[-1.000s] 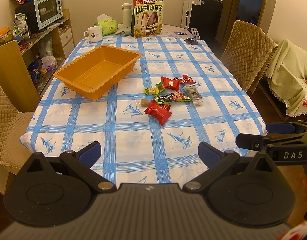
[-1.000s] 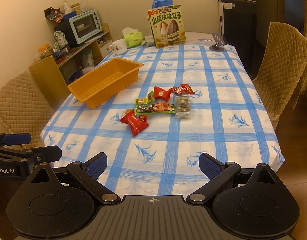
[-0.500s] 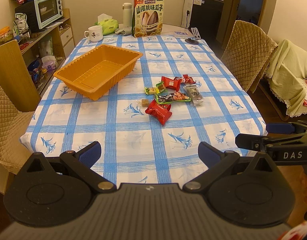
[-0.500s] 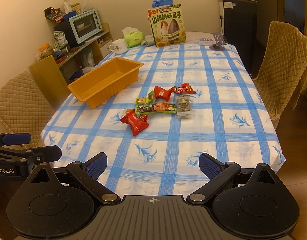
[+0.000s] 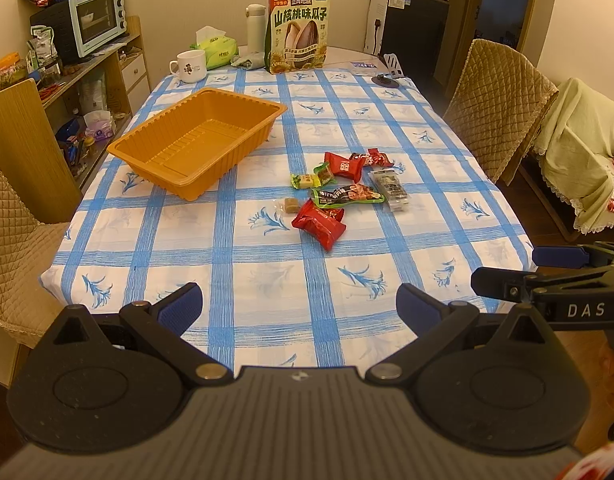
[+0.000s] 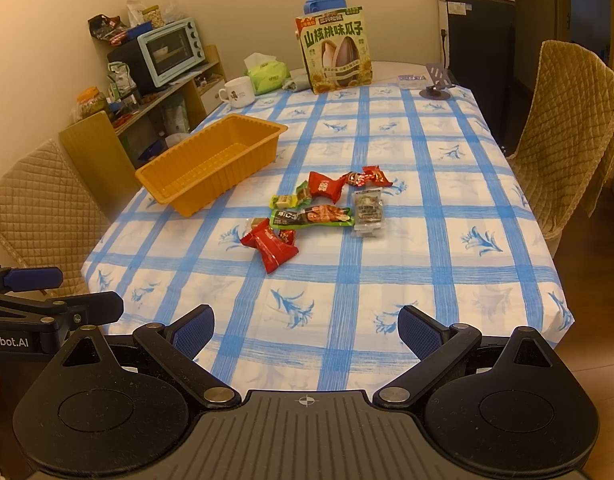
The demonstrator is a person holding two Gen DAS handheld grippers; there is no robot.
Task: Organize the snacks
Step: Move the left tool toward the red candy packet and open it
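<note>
Meanwhile: Two Open Grippers Wait at the Counter's Near Edge

Left wrist view: the left gripper (image 5: 299, 306) hangs over the near edge of the counter (image 5: 235, 264), jaws spread wide and holding nothing. At 12 o'clock from it lies a loose cluster of snacks: a red candy packet (image 5: 320, 223) nearest, a green sausage packet (image 5: 348, 195) just behind it, a clear wrapped snack (image 5: 390, 189) at 1 o'clock, a second red packet (image 5: 344, 166) farther back, and a small tan candy (image 5: 289, 205) just left of the nearest red one. The orange tray (image 5: 203, 168) sits at 11 o'clock, apart from the snacks, with nothing visible inside. A sunflower seed bag (image 5: 299, 33) stands upright at the far end beside a white mug (image 5: 190, 65). The right gripper (image 5: 547, 276) shows at 3 o'clock.

Right wrist view: the right gripper (image 6: 305, 330) is likewise spread apart and unloaded, low at the near edge. The red candy packet (image 6: 270, 246) lies at 12 o'clock, the green sausage packet (image 6: 312, 217) just beyond it, the clear wrapped snack (image 6: 369, 210) at 1 o'clock. The orange tray (image 6: 211, 184) sits at 11 o'clock. The left gripper (image 6: 59, 292) appears at 9 o'clock.
</note>
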